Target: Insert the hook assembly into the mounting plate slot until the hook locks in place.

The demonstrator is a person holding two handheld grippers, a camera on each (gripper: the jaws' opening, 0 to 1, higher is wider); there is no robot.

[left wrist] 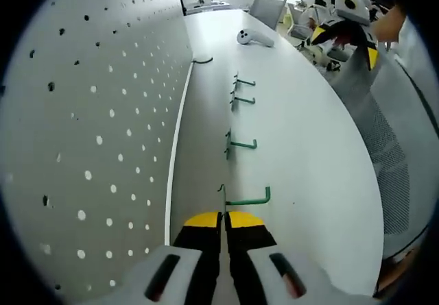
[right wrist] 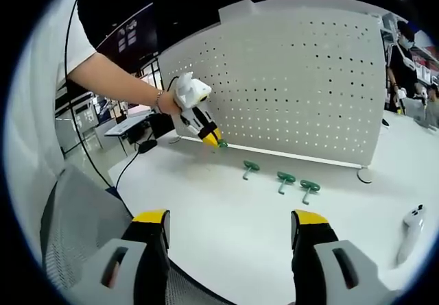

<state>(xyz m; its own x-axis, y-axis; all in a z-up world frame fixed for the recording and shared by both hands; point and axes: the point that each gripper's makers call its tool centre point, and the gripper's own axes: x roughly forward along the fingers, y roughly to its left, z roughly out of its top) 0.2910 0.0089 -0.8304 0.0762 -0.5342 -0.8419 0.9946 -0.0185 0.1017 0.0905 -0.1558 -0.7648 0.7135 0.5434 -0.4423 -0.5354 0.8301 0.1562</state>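
Note:
My left gripper (left wrist: 223,217) is shut on the base of a green hook (left wrist: 248,198), which sticks out just past the yellow jaw tips, low over the white table (left wrist: 309,168). The white pegboard (left wrist: 103,113) stands close on the left. Three more green hooks (left wrist: 241,144) lie in a row further along the table. In the right gripper view, the left gripper (right wrist: 214,139) holds the green hook (right wrist: 223,144) at the foot of the pegboard (right wrist: 295,79). Three green hooks (right wrist: 285,178) lie in front of it. My right gripper (right wrist: 231,217) hangs open and empty over the table's near edge.
A white controller (left wrist: 255,38) (right wrist: 411,226) lies on the table's far end. A black cable (left wrist: 202,60) runs out from the pegboard's base. A round foot (right wrist: 365,175) supports the board. A grey mesh chair (right wrist: 75,223) sits beside the table. A person (right wrist: 401,51) stands behind.

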